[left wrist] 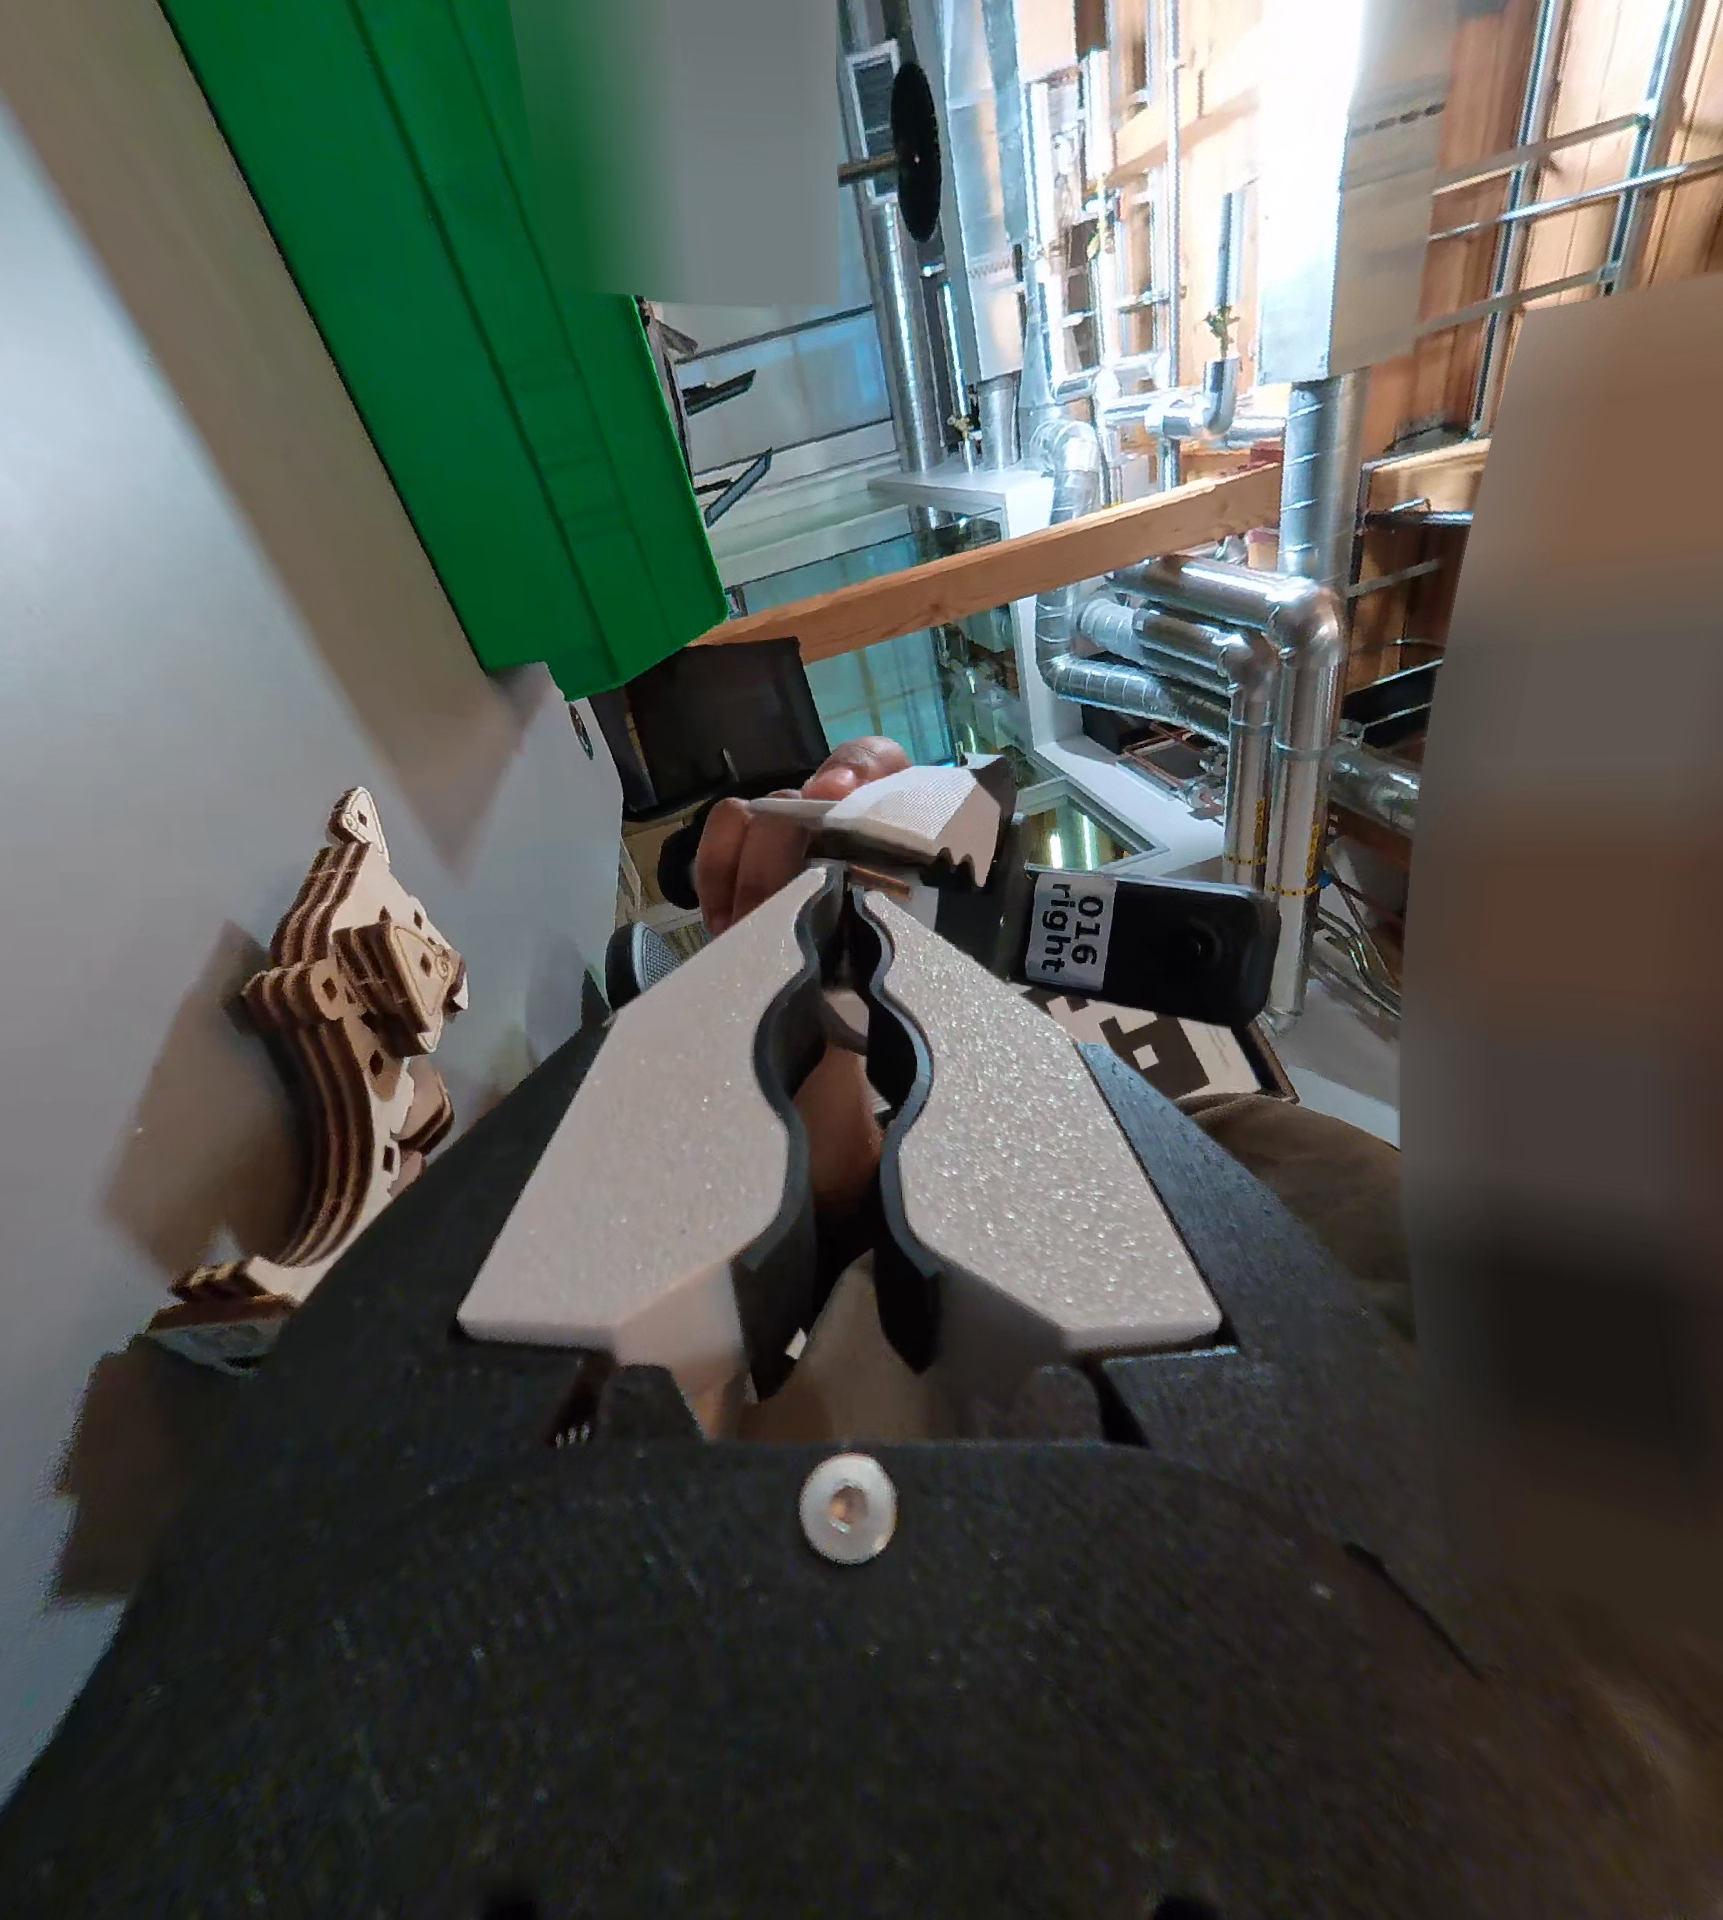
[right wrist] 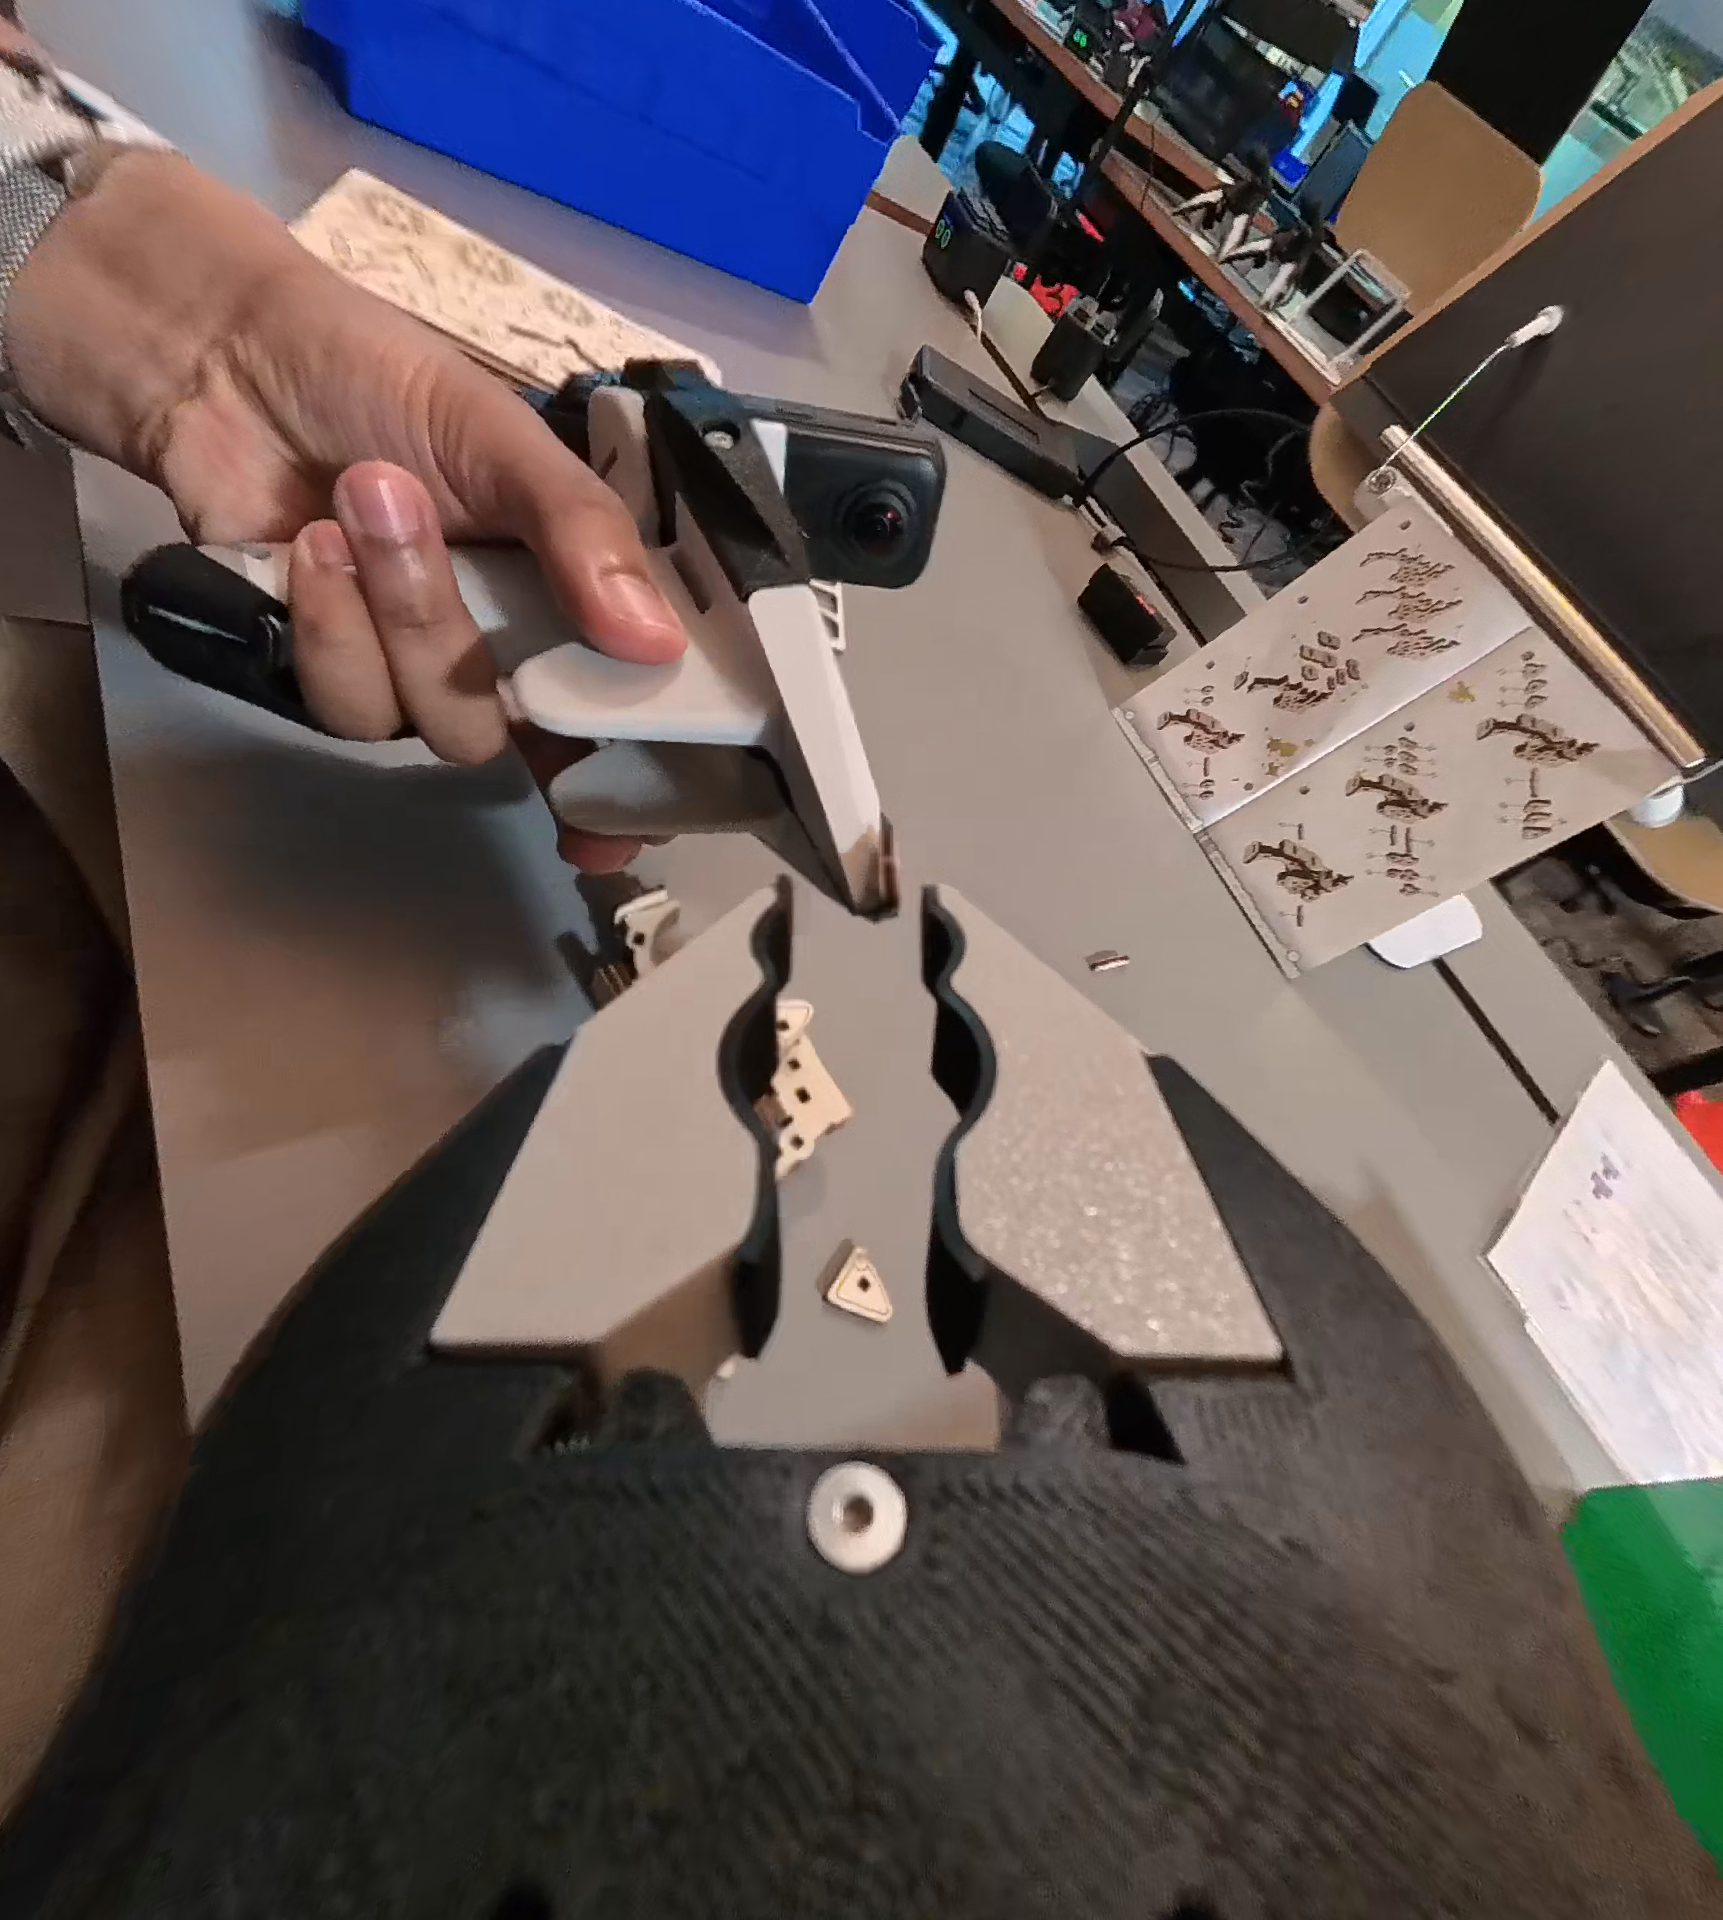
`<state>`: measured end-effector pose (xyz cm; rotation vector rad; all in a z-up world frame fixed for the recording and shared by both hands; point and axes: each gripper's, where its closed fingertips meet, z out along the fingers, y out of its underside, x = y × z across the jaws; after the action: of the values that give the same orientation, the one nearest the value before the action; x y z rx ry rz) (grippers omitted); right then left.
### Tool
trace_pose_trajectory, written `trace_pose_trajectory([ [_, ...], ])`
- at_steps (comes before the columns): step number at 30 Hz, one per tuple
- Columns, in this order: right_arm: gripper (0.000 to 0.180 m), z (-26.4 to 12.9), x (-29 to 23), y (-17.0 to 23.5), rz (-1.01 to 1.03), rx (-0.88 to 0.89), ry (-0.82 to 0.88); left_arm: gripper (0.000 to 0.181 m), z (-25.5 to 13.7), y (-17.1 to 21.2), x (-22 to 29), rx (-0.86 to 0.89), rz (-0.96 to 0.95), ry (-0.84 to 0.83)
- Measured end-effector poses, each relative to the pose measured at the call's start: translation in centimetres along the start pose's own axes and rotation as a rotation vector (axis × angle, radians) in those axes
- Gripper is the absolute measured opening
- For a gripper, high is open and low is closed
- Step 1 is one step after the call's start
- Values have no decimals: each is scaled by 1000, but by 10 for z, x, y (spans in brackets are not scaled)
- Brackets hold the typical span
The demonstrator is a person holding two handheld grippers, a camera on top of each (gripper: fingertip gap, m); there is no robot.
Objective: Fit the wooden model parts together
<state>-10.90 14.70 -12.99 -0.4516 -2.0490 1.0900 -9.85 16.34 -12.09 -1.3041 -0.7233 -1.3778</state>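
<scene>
Far left on the bench (left wrist: 57,727): the layered wooden model (left wrist: 348,1039), lying flat, well off to the left of the left gripper (left wrist: 849,914). No gripper touching it.

Next, in the middle: left gripper pinched shut on a small wooden strip (right wrist: 883,868). Only a thin bit of the strip poking out past the tips. Long side seemingly running the same way as the fingers, pointing down toward the bench.

Right under it: right gripper (right wrist: 857,902), wide apart and holding nothing. Strip tip sitting just between its two fingertips, not touching either as far as can be told.

Down on the bench, seen through that gap: a flat wooden part with square holes (right wrist: 805,1101) and a little wooden triangle (right wrist: 857,1299), both loose.

Farther right: one tiny wooden bit (right wrist: 1106,961), then the picture guide sheet (right wrist: 1408,748) hanging at the bench's right edge.

Probably a pass from one gripper to the other, or a new hold. Left nearer the strip, right nearer the loose parts. Best to close across the strip's thin sides, gently, so nothing slips or snaps.
</scene>
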Motion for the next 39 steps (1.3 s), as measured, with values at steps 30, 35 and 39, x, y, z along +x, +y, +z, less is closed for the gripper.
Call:
trace_pose_trajectory([
  [30,17,-77,-98,57,149,-292,-429,0,0,11,-23,-148,402,-320],
  [35,23,-69,-118,79,-96,-406,-440,0,0,17,-21,-139,359,-304],
  [39,15,-64,-120,82,-158,-407,-429,0,-3,21,-18,-139,386,-318],
])
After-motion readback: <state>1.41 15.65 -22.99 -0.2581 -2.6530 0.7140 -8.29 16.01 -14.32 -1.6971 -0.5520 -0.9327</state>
